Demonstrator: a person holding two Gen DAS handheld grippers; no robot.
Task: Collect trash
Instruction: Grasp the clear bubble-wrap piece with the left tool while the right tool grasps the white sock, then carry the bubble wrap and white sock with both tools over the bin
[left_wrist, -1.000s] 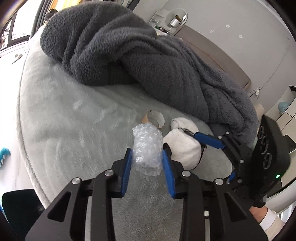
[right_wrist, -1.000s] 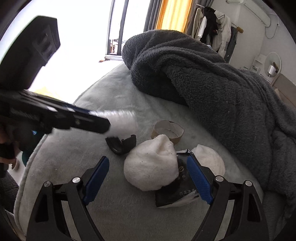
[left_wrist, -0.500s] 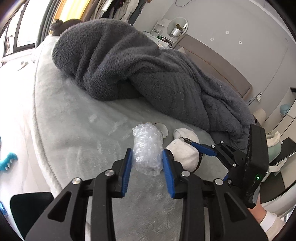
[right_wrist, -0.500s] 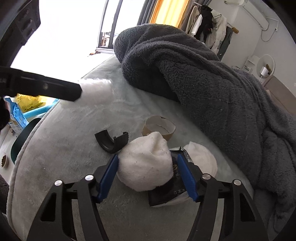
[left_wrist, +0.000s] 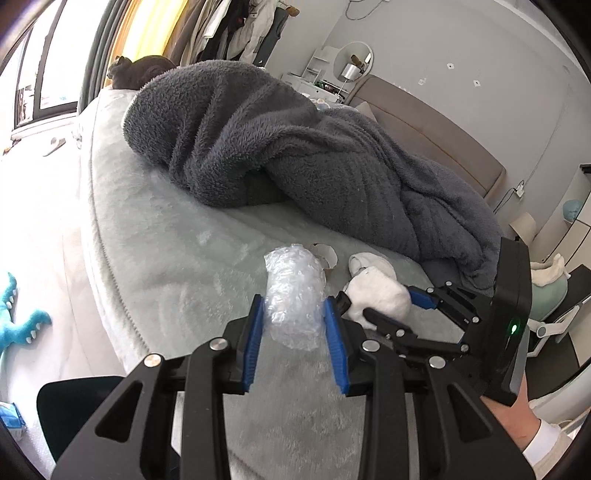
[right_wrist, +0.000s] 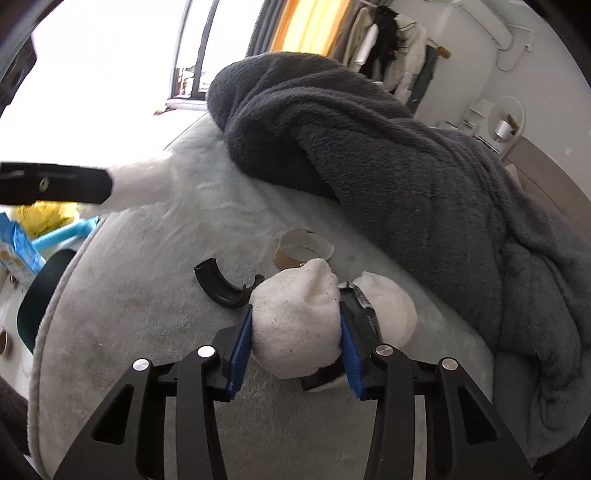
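My left gripper (left_wrist: 293, 314) is shut on a clear wad of bubble wrap (left_wrist: 293, 295) and holds it above the pale grey bed (left_wrist: 166, 251). My right gripper (right_wrist: 295, 321) is shut on a white wad (right_wrist: 295, 325); it also shows in the left wrist view (left_wrist: 380, 297). A black wrapper (right_wrist: 360, 314) and a second white wad (right_wrist: 391, 312) lie just right of it. A cardboard roll (right_wrist: 301, 249) and a black curved plastic piece (right_wrist: 221, 286) lie on the bed beyond. The left gripper shows blurred at the left of the right wrist view.
A big dark grey blanket (left_wrist: 295, 147) is heaped across the bed behind the trash. A dark bin (left_wrist: 81, 417) stands on the floor at the bed's left edge. A blue toy (left_wrist: 14, 321) lies on the floor. A headboard (left_wrist: 424, 122) is at the back right.
My right gripper has closed on the white wad, from wide open a second ago. My left gripper has lifted and pulled back with the bubble wrap.
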